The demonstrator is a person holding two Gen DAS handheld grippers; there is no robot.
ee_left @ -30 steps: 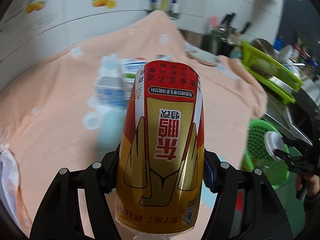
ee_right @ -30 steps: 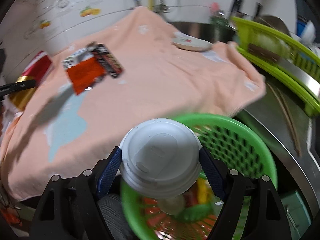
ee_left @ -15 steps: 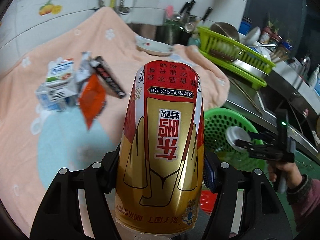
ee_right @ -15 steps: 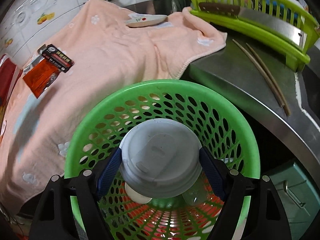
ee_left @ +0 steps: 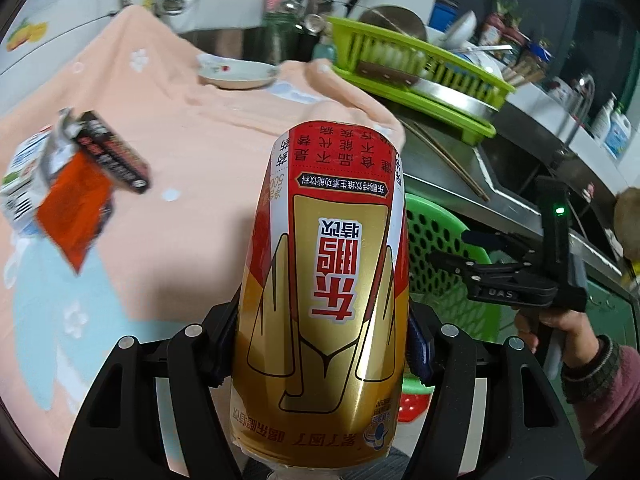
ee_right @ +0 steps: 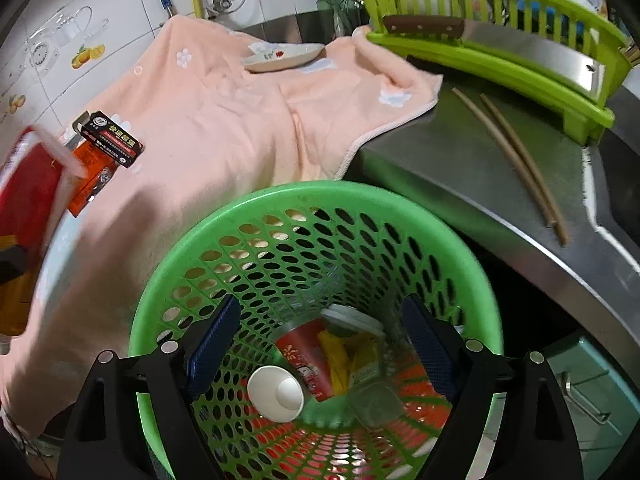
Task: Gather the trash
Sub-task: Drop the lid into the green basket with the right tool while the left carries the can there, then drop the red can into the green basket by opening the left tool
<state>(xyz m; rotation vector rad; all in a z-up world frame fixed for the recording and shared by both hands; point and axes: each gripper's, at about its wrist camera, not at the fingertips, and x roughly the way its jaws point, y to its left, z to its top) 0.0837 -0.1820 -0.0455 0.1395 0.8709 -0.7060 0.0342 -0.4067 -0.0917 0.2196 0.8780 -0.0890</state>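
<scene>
Your white lidded cup has left your right gripper and lies in the green basket, red side up; those jaws are opening, nothing between them. Your left gripper clamps the red-and-gold can, now nearer the basket's left side.

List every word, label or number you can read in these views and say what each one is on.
"东鹏特饮": brand on the gold and red bottle, upside down in the left wrist view.
"500": on the same bottle's edge; its other small print is too small to read reliably.
"DAS": on the right gripper.
Black box on the pink towel: white print, too blurred.
Red cup in the green basket: pattern only, nothing legible.
</scene>
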